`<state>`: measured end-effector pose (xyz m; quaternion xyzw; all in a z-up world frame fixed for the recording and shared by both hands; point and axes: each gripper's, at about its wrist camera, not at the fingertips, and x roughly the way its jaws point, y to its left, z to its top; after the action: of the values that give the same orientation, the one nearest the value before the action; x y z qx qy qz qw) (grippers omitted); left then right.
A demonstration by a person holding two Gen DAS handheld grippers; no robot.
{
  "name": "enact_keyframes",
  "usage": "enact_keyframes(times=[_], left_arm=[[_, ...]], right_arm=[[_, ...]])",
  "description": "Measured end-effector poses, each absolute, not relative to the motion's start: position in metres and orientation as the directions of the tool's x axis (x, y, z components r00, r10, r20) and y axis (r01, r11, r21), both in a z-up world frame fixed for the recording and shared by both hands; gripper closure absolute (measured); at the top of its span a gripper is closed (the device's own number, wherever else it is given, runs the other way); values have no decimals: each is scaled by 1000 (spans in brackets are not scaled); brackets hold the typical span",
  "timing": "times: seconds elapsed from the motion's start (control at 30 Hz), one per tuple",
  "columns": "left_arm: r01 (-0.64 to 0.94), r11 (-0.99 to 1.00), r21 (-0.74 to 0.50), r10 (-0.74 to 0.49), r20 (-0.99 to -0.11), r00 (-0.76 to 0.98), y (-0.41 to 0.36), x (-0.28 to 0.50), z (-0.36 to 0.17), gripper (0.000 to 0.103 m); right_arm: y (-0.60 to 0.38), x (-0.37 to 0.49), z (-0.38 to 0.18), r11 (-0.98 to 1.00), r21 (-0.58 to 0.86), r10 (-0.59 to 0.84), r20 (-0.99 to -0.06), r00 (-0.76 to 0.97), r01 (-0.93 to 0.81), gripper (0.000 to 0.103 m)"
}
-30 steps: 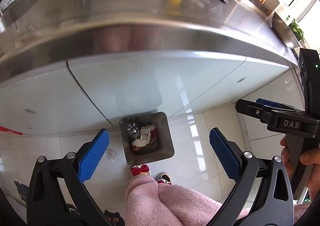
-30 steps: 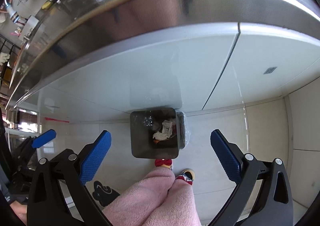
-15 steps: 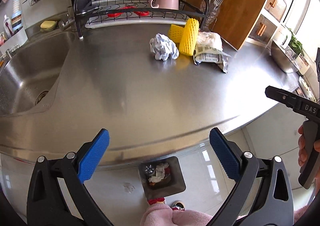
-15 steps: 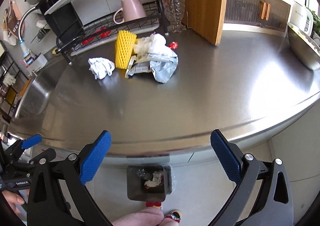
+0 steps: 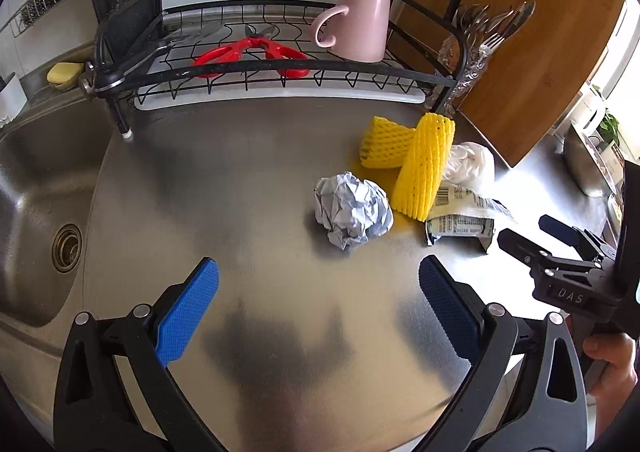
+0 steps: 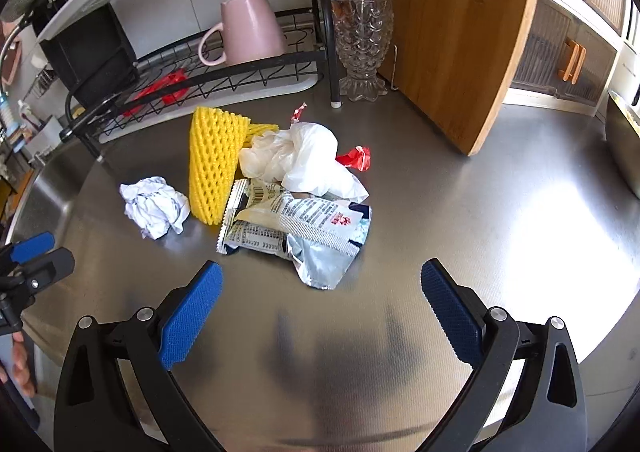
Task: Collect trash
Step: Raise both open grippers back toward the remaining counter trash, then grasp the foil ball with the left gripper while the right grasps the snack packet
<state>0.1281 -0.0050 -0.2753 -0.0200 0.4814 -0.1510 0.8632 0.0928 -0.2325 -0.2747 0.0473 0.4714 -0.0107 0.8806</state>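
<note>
Left wrist view shows the left gripper at the bottom of the frame with its blue-padded fingers spread wide and nothing between them, above a stainless steel counter. Right of centre lies a crumpled paper ball, and just beyond it to the upper right stands a yellow foam fruit net touching a second piece of yellow foam net. A white plastic bag and a printed snack wrapper sit against the net's right side. The right gripper enters at the right edge; from this side view its fingers look parted, though I cannot tell how far.

In the right wrist view the right gripper is also wide open and empty at the bottom of the frame, with the silver snack wrapper just above the gap between its fingers. A small red scrap lies at the bag's right.

Upper in the left wrist frame, a black wire dish rack holds red scissors and an upturned pink mug. A sink fills the left edge.
</note>
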Motion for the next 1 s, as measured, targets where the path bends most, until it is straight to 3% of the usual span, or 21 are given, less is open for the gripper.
enact_keyframes(times=[0.23,0.47,0.57,0.67,0.77,0.8,0.83,0.97,1.0], left_arm=[[268,947,-175,-285,-844,454,-28,172,-295,10],[315,926,-209,-326,-862,388,-44,199,-312,36],[344,915,-211,-340,-862,377,-49,201,-312,56],[359,909,-214,-350,-860,372,-51,199,-311,57],[363,906,-217,-354,-857,373,-51,196,-310,59],[365,905,-217,-356,-856,374,-52,194,-310,60],[368,903,-220,-360,-855,373,-51,191,-309,60],[376,901,-217,-362,-853,375,-50,175,-307,62],[376,901,-216,-362,-852,378,-50,171,-305,62]], right_arm=[[-223,122,-287,999,45,29,-828,560,14,3],[-218,138,-307,997,81,76,-845,529,-14,6],[-220,140,-310,988,151,148,-841,521,-36,23],[-220,140,-307,978,199,200,-830,520,-58,51],[-219,139,-302,971,226,230,-815,532,-74,64],[-218,139,-301,969,235,241,-812,531,-81,84],[-217,138,-300,967,238,248,-814,526,-87,90],[-212,132,-298,968,229,247,-813,528,-100,96],[-212,129,-297,968,230,248,-812,528,-101,102]])
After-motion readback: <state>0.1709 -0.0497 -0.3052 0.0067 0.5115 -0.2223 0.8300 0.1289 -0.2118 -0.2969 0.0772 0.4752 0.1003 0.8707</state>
